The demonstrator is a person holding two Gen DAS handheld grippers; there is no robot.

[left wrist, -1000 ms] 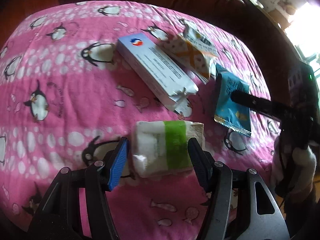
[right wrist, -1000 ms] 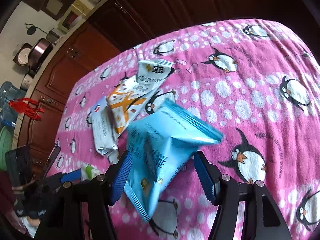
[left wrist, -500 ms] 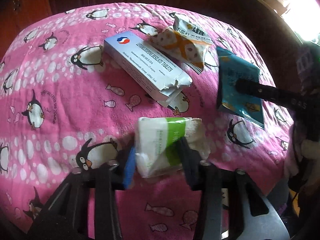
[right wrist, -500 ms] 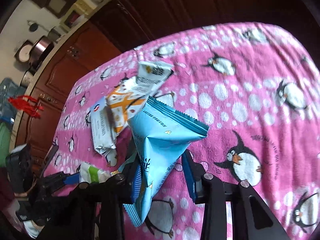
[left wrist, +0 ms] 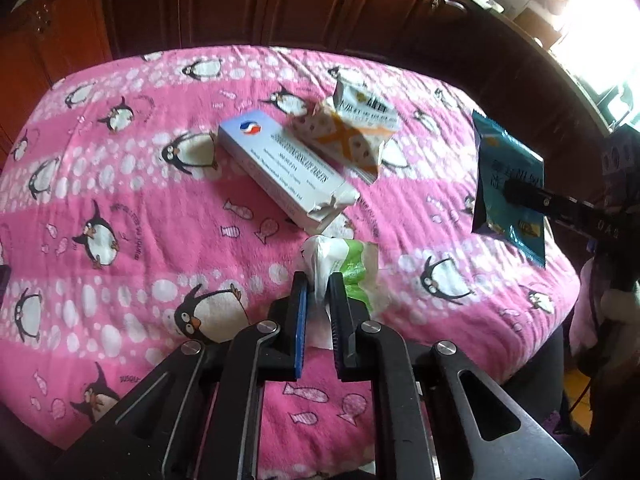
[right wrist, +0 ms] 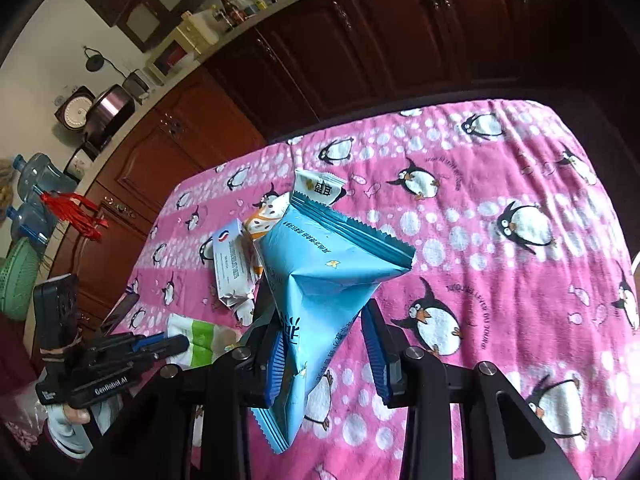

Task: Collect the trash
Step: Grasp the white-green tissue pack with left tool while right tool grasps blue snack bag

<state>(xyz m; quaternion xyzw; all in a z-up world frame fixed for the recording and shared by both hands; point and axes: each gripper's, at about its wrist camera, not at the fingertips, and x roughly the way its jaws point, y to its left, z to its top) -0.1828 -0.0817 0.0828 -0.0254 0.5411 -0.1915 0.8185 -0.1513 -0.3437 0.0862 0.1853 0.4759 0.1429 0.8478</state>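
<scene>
My left gripper [left wrist: 318,280] is shut on a crumpled white packet with a green band [left wrist: 352,264] and holds it just above the pink penguin cloth [left wrist: 120,200]. In the right wrist view, my right gripper [right wrist: 324,320] is shut on a blue snack bag [right wrist: 328,264], which is creased between the pads and held off the cloth. The same blue snack bag [left wrist: 504,160] appears at the right of the left wrist view. The left gripper [right wrist: 176,346] with its packet [right wrist: 200,334] is at lower left. A white carton [left wrist: 284,172] and an orange-and-white wrapper [left wrist: 344,140] lie on the cloth.
A small white snack packet [left wrist: 368,108] lies behind the orange wrapper. Dark wooden cabinets [left wrist: 280,4] run behind the table. Water bottles [right wrist: 36,184] and a green basket [right wrist: 16,280] stand at the far left. The cloth drops off at the table's front edge [left wrist: 460,364].
Both pairs of jaws have closed, the left on the white-and-green packet and the right on the blue bag. Both grippers have risen and lifted their items off the cloth.
</scene>
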